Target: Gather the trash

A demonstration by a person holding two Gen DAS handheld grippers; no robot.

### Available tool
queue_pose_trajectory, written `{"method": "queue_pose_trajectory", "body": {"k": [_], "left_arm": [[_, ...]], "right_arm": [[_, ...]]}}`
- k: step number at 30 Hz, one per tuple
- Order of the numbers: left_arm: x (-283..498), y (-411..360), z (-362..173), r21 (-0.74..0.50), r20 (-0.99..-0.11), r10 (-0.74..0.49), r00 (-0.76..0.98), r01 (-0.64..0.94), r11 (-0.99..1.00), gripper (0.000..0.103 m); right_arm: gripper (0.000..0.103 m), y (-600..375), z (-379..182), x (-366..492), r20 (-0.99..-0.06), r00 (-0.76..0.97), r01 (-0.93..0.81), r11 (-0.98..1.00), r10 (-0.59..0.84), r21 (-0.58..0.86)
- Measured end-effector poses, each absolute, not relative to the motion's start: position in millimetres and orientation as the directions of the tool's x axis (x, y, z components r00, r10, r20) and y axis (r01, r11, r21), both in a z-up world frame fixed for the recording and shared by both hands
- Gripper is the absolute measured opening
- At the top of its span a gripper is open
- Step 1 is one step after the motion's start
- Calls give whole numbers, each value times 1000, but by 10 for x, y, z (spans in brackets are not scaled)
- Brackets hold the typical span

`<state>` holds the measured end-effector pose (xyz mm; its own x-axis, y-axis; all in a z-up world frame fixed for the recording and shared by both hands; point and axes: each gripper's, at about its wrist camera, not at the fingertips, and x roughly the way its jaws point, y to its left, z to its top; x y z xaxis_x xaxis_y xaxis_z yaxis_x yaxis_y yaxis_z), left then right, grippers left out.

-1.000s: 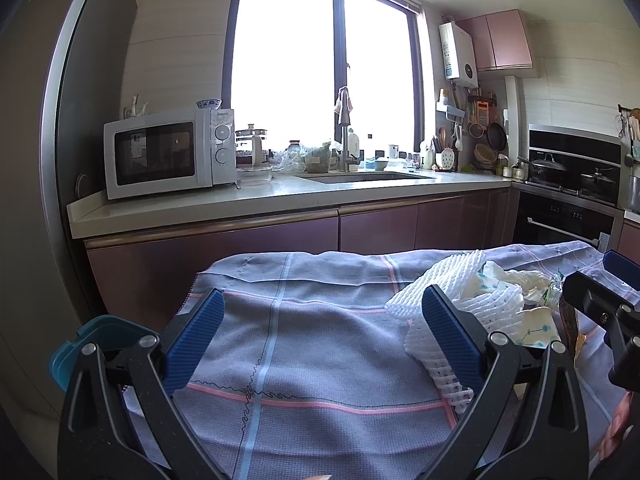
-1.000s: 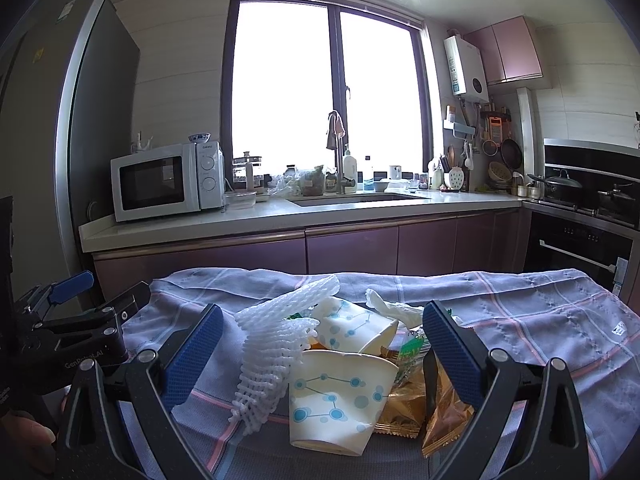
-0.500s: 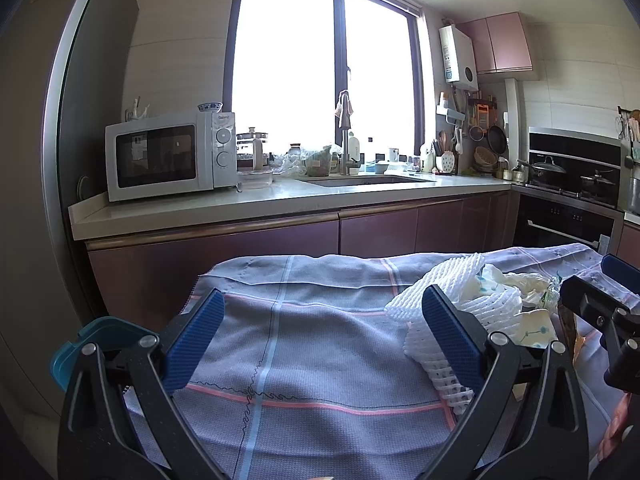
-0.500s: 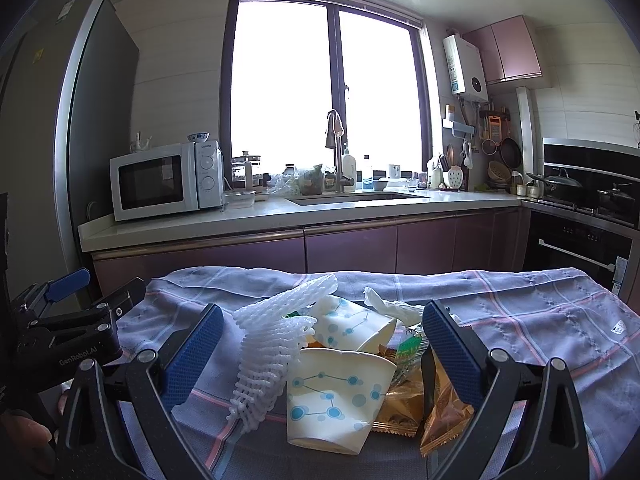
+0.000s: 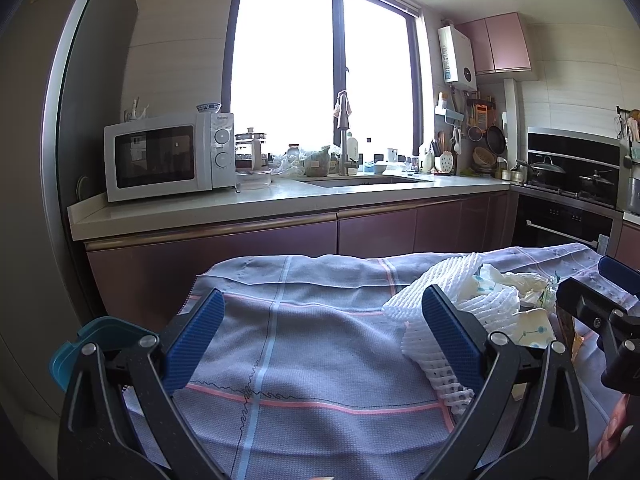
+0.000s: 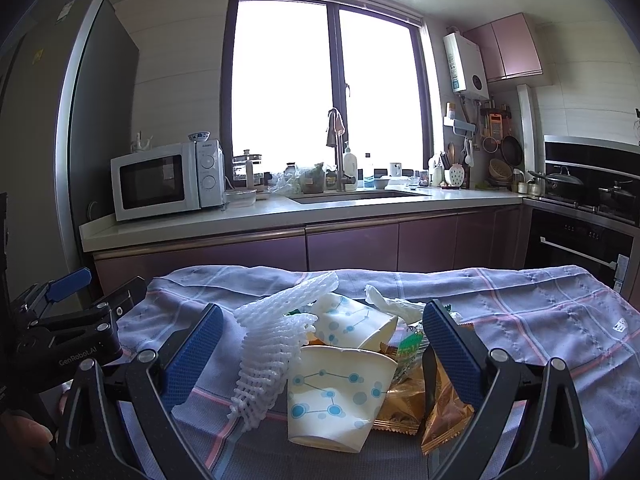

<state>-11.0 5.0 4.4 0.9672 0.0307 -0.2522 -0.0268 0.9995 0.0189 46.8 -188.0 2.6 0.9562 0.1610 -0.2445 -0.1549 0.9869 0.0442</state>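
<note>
Two grippers sit where they were a second ago; I see only a slight drift of the kitchen in the left view, and the trash is unmoved. My left gripper (image 5: 324, 336) has its jaws wide apart over bare cloth (image 5: 304, 344), holding nothing. My right gripper (image 6: 320, 348) is equally wide, its jaws flanking the trash pile without touching it.

The pile lies on the cloth: white foam net (image 6: 272, 344) at left, two dotted paper cups, the near cup (image 6: 336, 396) on its side and the far cup (image 6: 352, 320) behind it, a crumpled tissue (image 6: 392, 304), and gold wrappers (image 6: 436, 412) by the right jaw. In the left view the pile sits at the right, partly behind the jaw.

Open cloth extends left of the net and right of the wrappers to the table edges. A teal bin (image 5: 100, 340) stands beyond the left edge.

Legible text: "GenRobot.AI" on the left gripper's body in the right view. The microwave (image 6: 168, 180) label is too small to read.
</note>
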Motion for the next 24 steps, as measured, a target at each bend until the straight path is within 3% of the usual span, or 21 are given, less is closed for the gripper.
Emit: {"method": "queue_pose_trajectory", "body": {"k": [24], "left_arm": [[-88,-38,-33,26,-283,-6,959,14,1000,97]], "right_arm": [[96,-2059,-31,514,-297,939,-155,985,171,77]]}}
